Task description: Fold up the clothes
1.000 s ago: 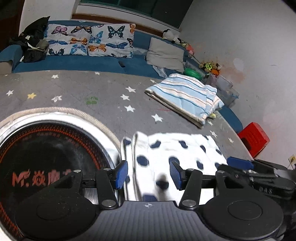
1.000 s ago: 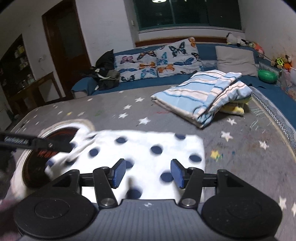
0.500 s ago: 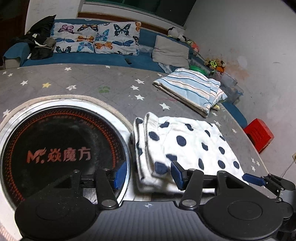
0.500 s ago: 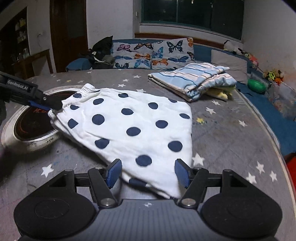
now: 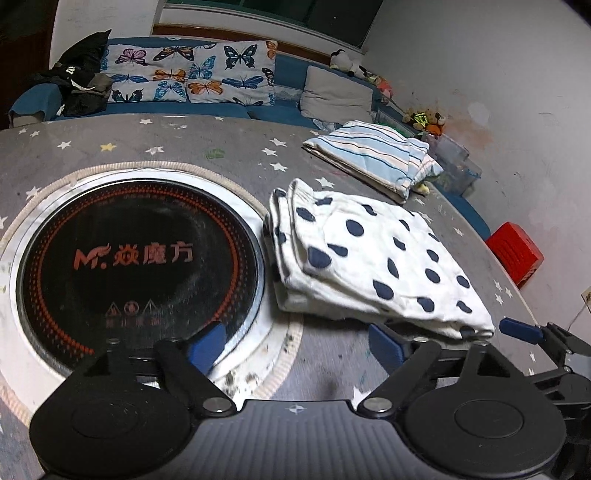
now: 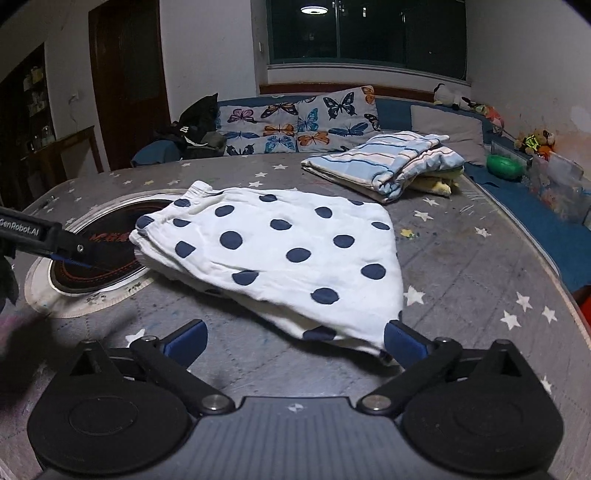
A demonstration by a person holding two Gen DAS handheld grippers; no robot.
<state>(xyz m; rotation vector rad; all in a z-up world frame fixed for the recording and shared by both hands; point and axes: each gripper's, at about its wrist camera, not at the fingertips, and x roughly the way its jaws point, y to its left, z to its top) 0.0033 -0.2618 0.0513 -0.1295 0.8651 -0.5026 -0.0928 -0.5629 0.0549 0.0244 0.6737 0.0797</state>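
1. My left camera sits on my left gripper [image 5: 295, 343], close over the table [image 5: 332, 354], looking down and forward past the round hob [image 5: 136, 254].
2. My right camera rides my right gripper [image 6: 295, 339], equally low, facing the sofa [image 6: 391, 107] and window [image 6: 365, 33].
3. Both views share the dotted garment [image 5: 369, 258] [image 6: 288, 254], the striped pile [image 5: 373, 158] [image 6: 384, 162] and the hob.

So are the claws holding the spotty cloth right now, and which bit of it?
No, nothing is held. The left claw and the right claw are both opening, with their pads clear of the folded spotty cloth, which lies on the table.
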